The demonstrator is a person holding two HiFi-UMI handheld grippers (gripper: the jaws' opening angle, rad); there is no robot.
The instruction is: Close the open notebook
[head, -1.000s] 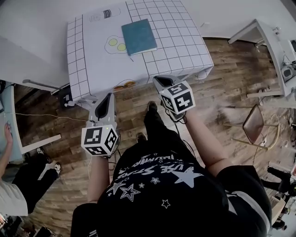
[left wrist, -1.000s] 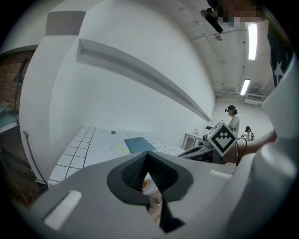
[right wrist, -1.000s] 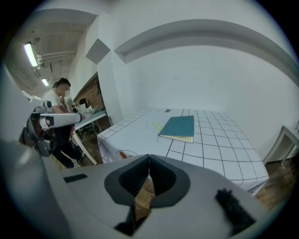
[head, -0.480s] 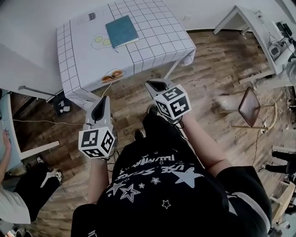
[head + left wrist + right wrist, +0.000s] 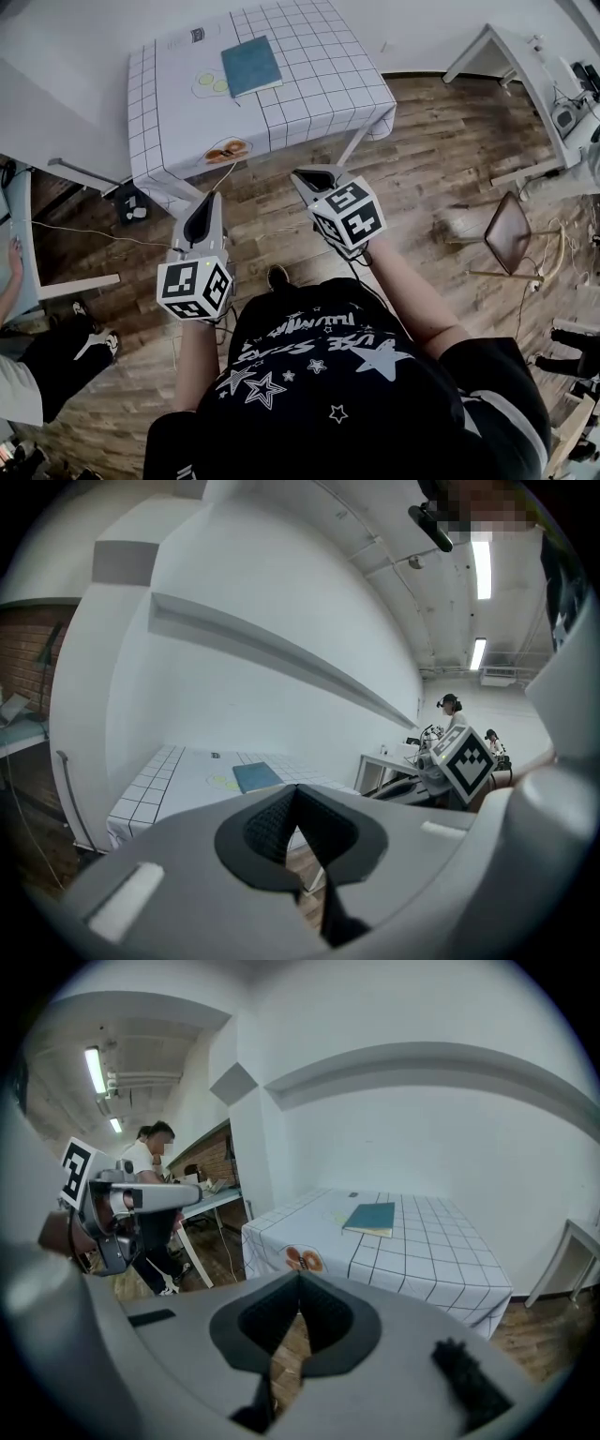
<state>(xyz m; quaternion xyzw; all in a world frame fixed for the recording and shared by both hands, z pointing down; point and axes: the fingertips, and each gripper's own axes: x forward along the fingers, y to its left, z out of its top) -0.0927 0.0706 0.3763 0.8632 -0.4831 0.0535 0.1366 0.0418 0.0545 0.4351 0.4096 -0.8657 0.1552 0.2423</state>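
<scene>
Wooden floor [image 5: 422, 141], head view: teal notebook [image 5: 251, 66] lies closed on the gridded tabletop [image 5: 319, 84], well apart from both tools. Left gripper view: left tool [image 5: 296, 799] pinched together, empty. Right gripper view: right tool [image 5: 298, 1283] likewise. Probably light, bendable; take a cover edge.

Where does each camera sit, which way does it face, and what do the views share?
Head view: on the person's head, aimed steeply down at the checked table and wood floor; shows torso, forearms, left gripper, right gripper.
Left gripper view: on the left gripper, looking along its shut jaws at the table; right gripper's cube at right.
Right gripper view: on the right gripper, looking along its shut jaws at the table; left gripper at left.
Shared: all show the teal notebook on the table.
</scene>
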